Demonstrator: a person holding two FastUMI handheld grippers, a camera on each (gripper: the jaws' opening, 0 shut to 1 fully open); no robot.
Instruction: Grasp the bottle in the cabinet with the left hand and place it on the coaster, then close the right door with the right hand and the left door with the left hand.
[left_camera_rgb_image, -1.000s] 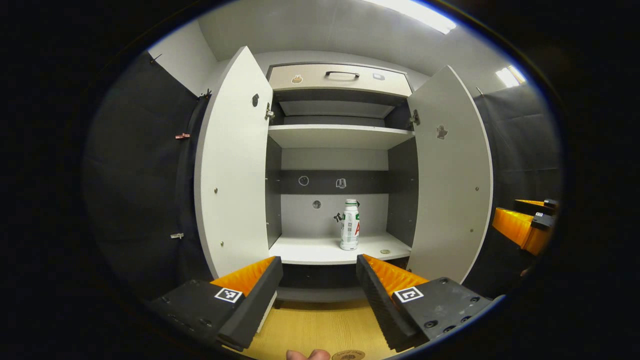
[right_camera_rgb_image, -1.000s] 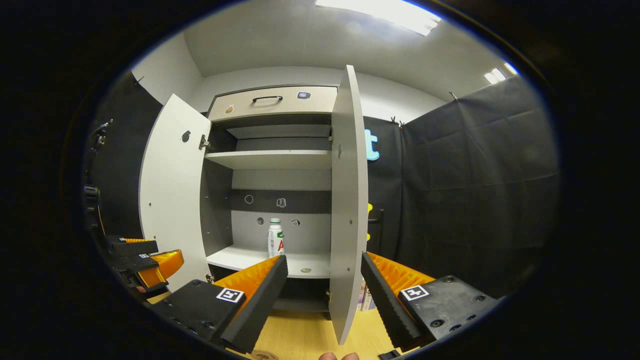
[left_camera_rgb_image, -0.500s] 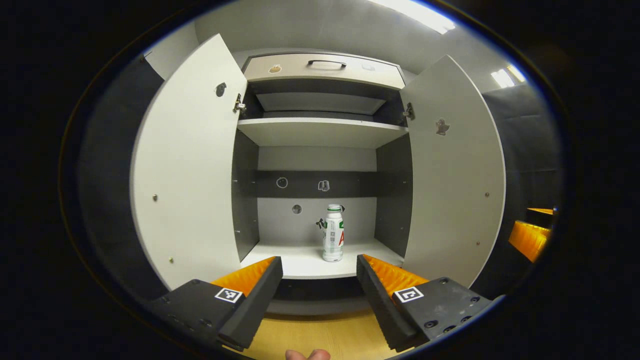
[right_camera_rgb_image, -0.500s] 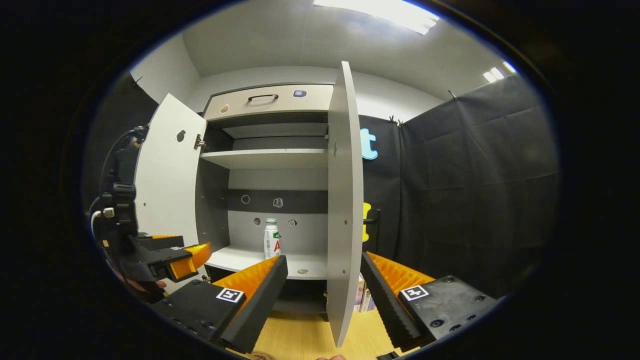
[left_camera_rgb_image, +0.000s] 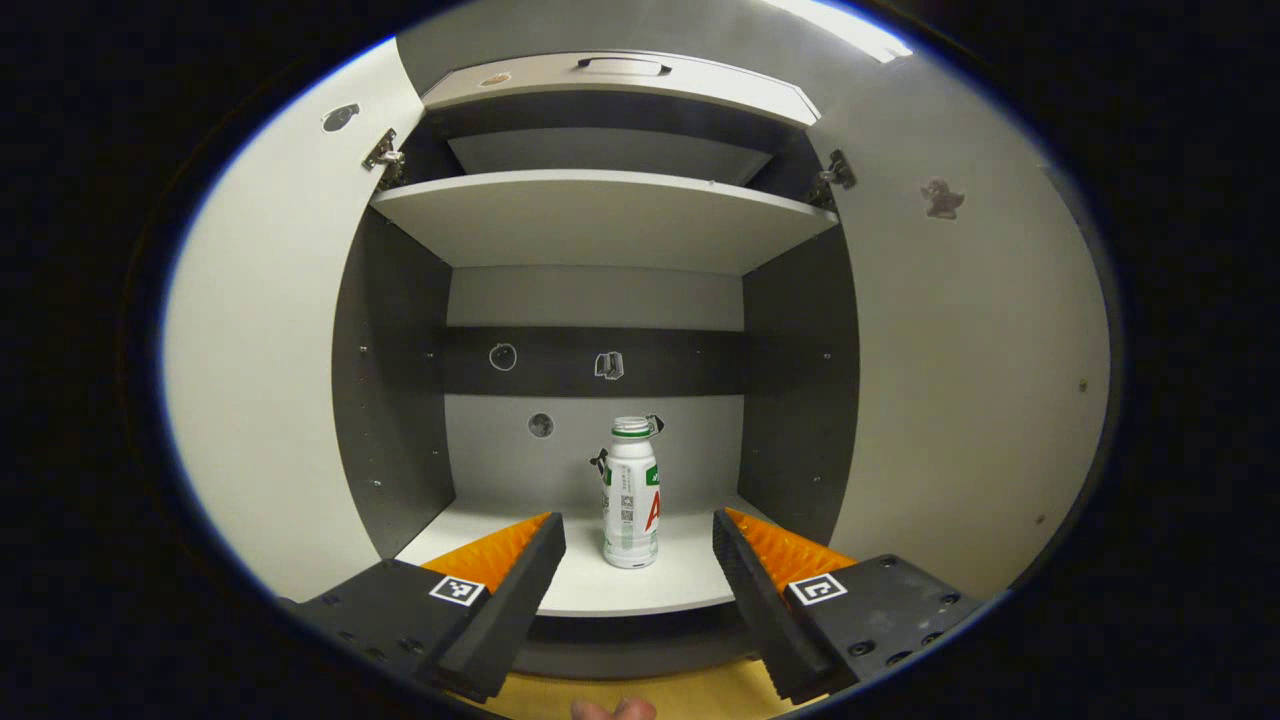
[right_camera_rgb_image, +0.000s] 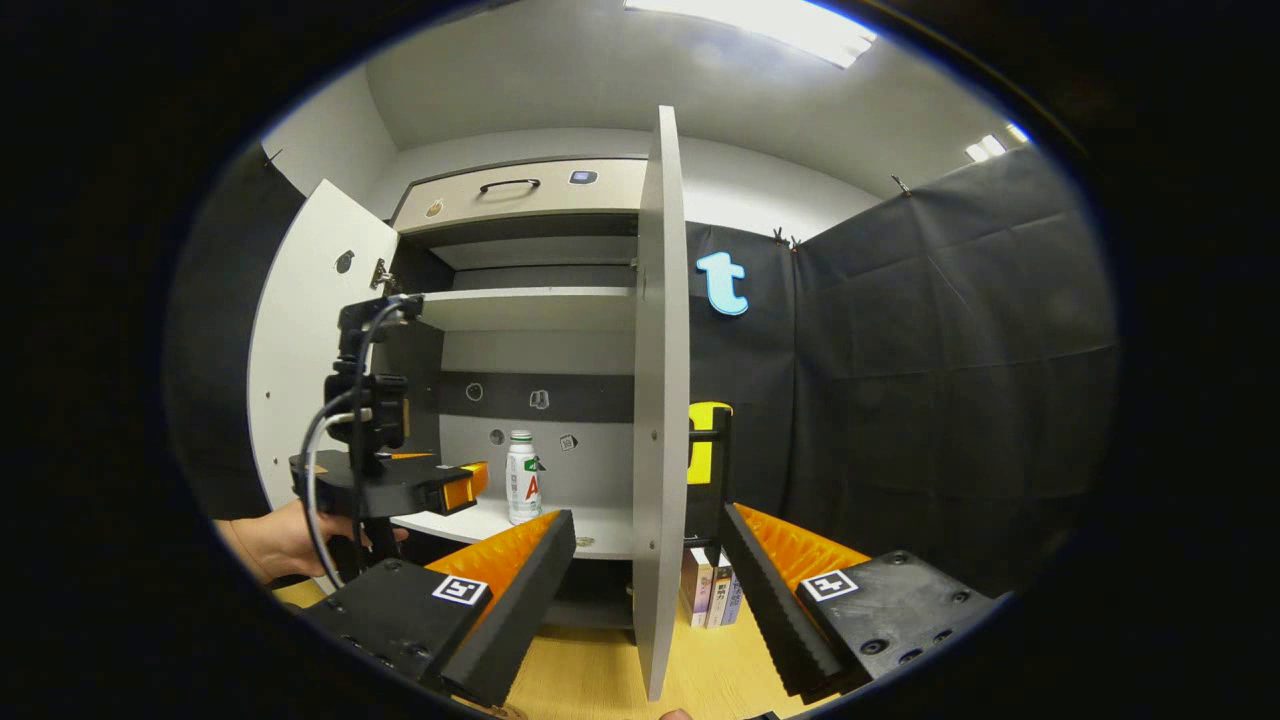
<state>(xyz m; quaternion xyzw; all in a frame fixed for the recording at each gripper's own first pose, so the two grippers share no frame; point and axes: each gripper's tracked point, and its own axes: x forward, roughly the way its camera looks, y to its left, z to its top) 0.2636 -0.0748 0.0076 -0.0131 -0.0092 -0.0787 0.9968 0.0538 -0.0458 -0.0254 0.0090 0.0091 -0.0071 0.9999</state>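
The cabinet (left_camera_rgb_image: 600, 215) stands open, its left door (left_camera_rgb_image: 260, 350) and right door (left_camera_rgb_image: 980, 380) swung wide to either side in the left gripper view. In the right gripper view the right door (right_camera_rgb_image: 660, 400) shows edge-on, right in front of that camera. A drawer (right_camera_rgb_image: 520, 190) with a dark handle tops the cabinet. Inside, an upper shelf (left_camera_rgb_image: 600, 215) spans the width and looks bare as far as it shows. On the lower shelf (left_camera_rgb_image: 590, 590) the bottle (left_camera_rgb_image: 631, 492) stands upright, white with a green band under the cap, near the middle and towards the front, well away from both side walls. A small round disc (right_camera_rgb_image: 584, 541) lies on that shelf to the bottle's right.

The left tool (left_camera_rgb_image: 638, 565) faces the bottle with its jaws spread apart, the bottle between them but farther off, untouched. The right tool (right_camera_rgb_image: 648, 570) is likewise spread, holding nothing, the door edge between its jaws farther off. A hand (right_camera_rgb_image: 285, 540) holds the left tool at the cabinet's left. A few books (right_camera_rgb_image: 710, 598) stand on the wooden table (right_camera_rgb_image: 590, 680) just right of the right door.
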